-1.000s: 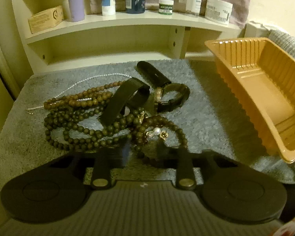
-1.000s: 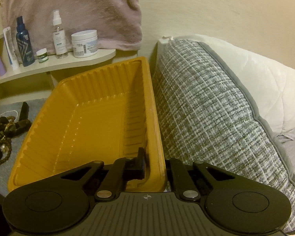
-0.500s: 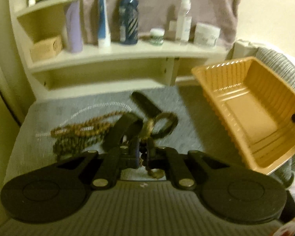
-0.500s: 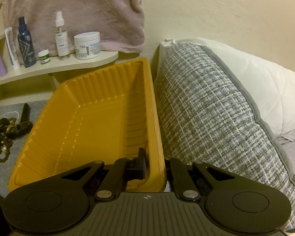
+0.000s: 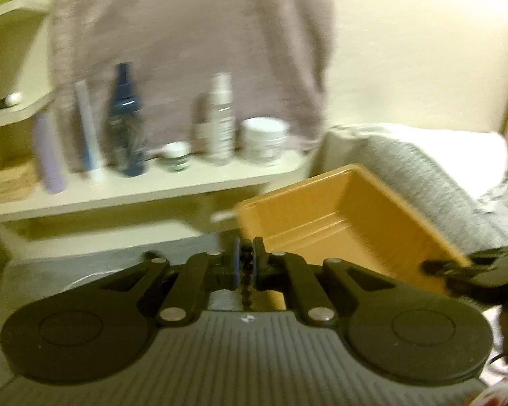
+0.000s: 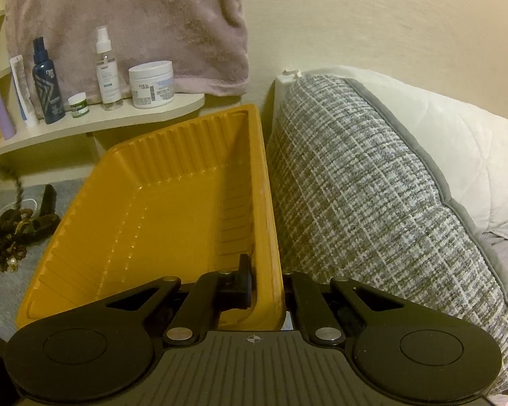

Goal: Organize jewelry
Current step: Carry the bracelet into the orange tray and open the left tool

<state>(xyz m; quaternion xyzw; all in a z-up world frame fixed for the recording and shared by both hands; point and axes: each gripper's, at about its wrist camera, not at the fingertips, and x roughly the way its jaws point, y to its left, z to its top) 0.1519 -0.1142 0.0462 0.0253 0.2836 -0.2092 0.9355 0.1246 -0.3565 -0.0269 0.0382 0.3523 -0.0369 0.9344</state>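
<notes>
Left claw (image 5: 244, 260), nearest in the left wrist view: clenched on a strand of dark beads (image 5: 246, 284) that runs between its pads and hangs below them; the view is blurred. Right claw (image 6: 267, 282), nearest in the right wrist view: clamped on the near right rim of the orange tray (image 6: 145, 223), one finger inside the wall and one outside. The tray sits tilted, its right wall touching a grey woven cushion (image 6: 372, 203), with a white pillow (image 6: 457, 155) behind that. Left of the tray, on the grey mat (image 6: 3, 280), lies the remaining jewelry pile (image 6: 13, 230): brown bead strands, a dark strap, a pearl piece; one beaded strand rises out of the pile toward the view's left edge. Farthest: a cream shelf (image 6: 94, 125) carrying bottles, tubes and jars, and a mauve towel (image 6: 128, 17) hanging against the wall.
</notes>
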